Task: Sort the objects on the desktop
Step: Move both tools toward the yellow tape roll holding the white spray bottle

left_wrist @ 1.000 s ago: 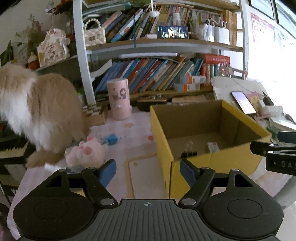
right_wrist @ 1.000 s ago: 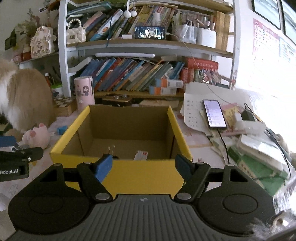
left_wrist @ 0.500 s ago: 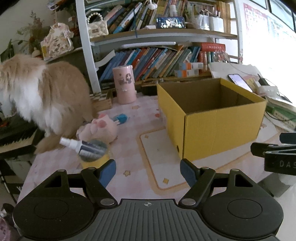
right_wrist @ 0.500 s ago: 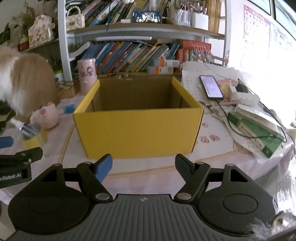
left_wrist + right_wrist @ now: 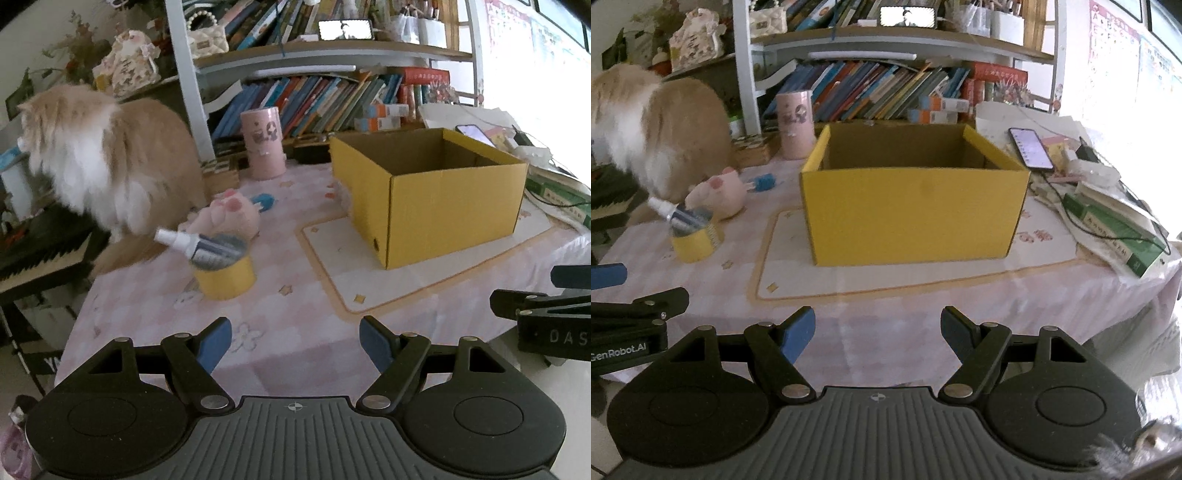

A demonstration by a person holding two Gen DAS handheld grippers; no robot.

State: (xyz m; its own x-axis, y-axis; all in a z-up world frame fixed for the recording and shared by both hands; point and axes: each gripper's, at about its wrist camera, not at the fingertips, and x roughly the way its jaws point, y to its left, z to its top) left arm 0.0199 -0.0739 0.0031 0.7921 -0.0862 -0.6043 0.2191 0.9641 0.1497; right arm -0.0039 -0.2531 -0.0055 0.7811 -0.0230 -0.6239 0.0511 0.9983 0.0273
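Both grippers hang empty, jaws wide, at the counter's near edge.

The yellow box (image 5: pixel 912 206) stands open on a pale mat (image 5: pixel 849 277) at 12 o'clock from the right gripper (image 5: pixel 878 332). At its 10 o'clock a spray bottle (image 5: pixel 188 242) lies tilted across a yellow tape roll (image 5: pixel 225 277), just before a pink plush toy (image 5: pixel 229 218) and a blue object (image 5: pixel 264 201). From the left gripper (image 5: pixel 295 341) a fluffy cat (image 5: pixel 110 155) stands at 10 o'clock; a phone (image 5: pixel 1030 147) lies beyond the box at 1 o'clock.

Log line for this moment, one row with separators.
left gripper: open, empty | right gripper: open, empty | yellow box: on mat | spray bottle: lying on yellow tape roll | phase: next pick pending
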